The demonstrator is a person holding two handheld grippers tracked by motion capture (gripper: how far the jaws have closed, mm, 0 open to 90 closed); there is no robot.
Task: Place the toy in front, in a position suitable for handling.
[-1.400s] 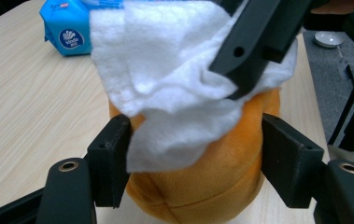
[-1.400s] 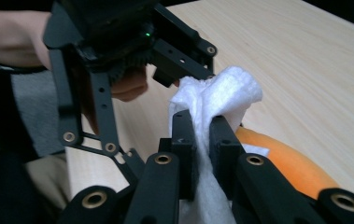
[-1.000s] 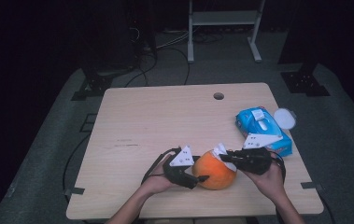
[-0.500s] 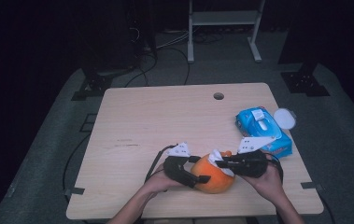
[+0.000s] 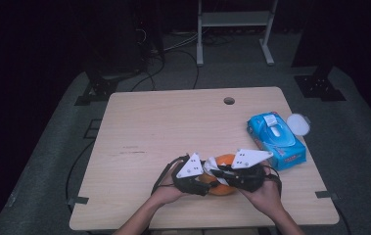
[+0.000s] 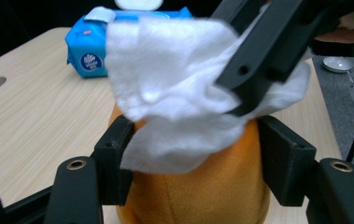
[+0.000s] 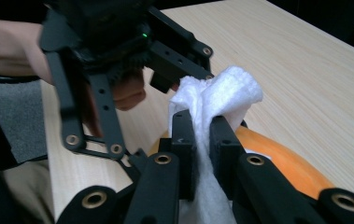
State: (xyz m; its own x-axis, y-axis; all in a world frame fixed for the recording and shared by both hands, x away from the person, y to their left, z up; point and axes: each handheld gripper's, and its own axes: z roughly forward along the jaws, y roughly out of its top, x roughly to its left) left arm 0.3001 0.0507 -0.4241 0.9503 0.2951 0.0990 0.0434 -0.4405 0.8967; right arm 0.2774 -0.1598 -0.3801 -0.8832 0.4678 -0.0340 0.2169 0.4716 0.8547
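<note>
The left claw point(image 6: 191, 163) has just been closing and clamps the orange toy point(image 6: 198, 186) by its sides at the desk's point(image 5: 163, 127) near edge. The right claw point(image 7: 201, 135) pinches a white wipe point(image 7: 221, 95), draped over the toy's top. A blue pack point(image 5: 276, 139) lies farther right.

Both hand-held grippers point(image 5: 207, 177) clamped, tips meeting

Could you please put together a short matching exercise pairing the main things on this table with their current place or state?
Things:
1. white wipe
2. orange plush toy
3. blue wipe pack
4. round hole

Places or states:
A. lying alone at the table's right edge
B. clamped by the left gripper
C. pinched in the right gripper
D. near the table's far edge

Pairs: 1-C, 2-B, 3-A, 4-D
</note>
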